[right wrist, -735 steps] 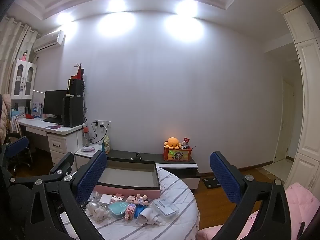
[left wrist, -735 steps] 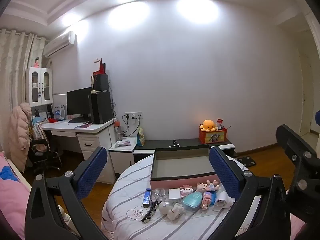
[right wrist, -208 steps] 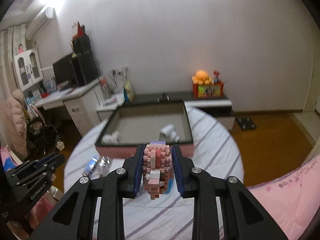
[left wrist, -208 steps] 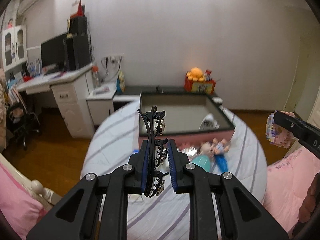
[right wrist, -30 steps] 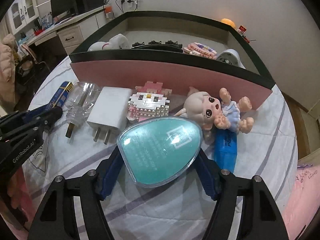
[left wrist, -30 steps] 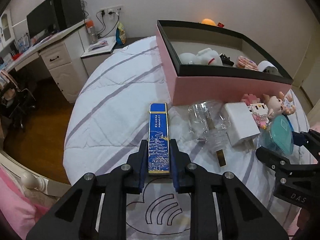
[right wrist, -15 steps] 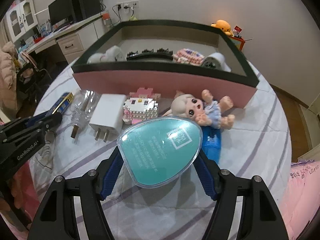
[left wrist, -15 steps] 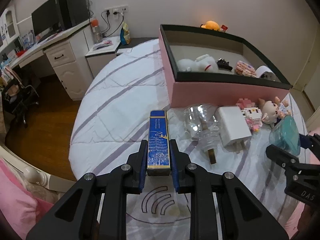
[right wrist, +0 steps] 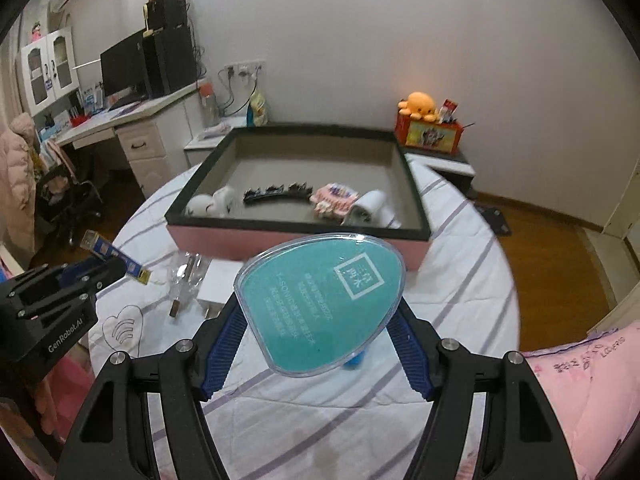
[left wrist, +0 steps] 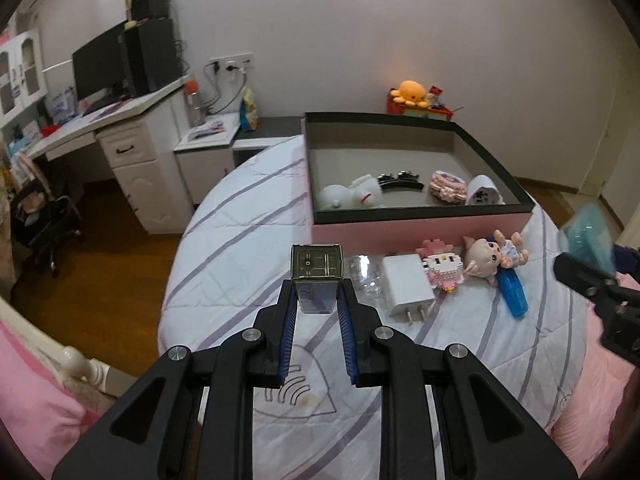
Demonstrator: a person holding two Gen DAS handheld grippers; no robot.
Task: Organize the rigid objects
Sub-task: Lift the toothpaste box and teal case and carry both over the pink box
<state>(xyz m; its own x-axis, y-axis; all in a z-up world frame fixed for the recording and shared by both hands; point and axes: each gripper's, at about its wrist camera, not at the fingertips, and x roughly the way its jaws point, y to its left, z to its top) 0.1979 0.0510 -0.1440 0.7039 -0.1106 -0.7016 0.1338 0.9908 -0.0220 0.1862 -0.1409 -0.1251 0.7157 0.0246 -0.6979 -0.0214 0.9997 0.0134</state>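
A: Grippers first. What does the left wrist view give?

B: The left gripper (left wrist: 317, 300) points down at a slant over the quilt (left wrist: 224, 248) on the round table. Its jaws are clamped on a slim blue box (left wrist: 316, 280), which sticks out forward past the fingertips, its metallic end face toward the far wall, lifted clear of the quilt.

A: And beyond it?

B: The pink tray (left wrist: 420, 232) with its dark rim sits on the far side. Inside lie a white figure (left wrist: 352, 194), a black clip (left wrist: 400, 181), a pink brick piece (left wrist: 448, 185) and a white plug (left wrist: 484, 194). In front of the tray, on the quilt: a clear bulb (left wrist: 364, 272), a white charger (left wrist: 408, 288), a brick kitty (left wrist: 438, 266), a doll (left wrist: 494, 256) and a blue tube (left wrist: 512, 294). At the right edge the right gripper shows, blurred.

A: Now the right wrist view?

B: The right gripper (right wrist: 320, 320) also tilts downward, held above the quilt in front of the tray (right wrist: 424, 196). Its jaws stand fairly wide but grip a teal case (right wrist: 320, 300) by its two sides; the case's flat face is turned up toward the camera and hides most of the items below.

A: Is the other gripper seen there?

B: Yes, at the left edge, the blue box poking out of it above the quilt.
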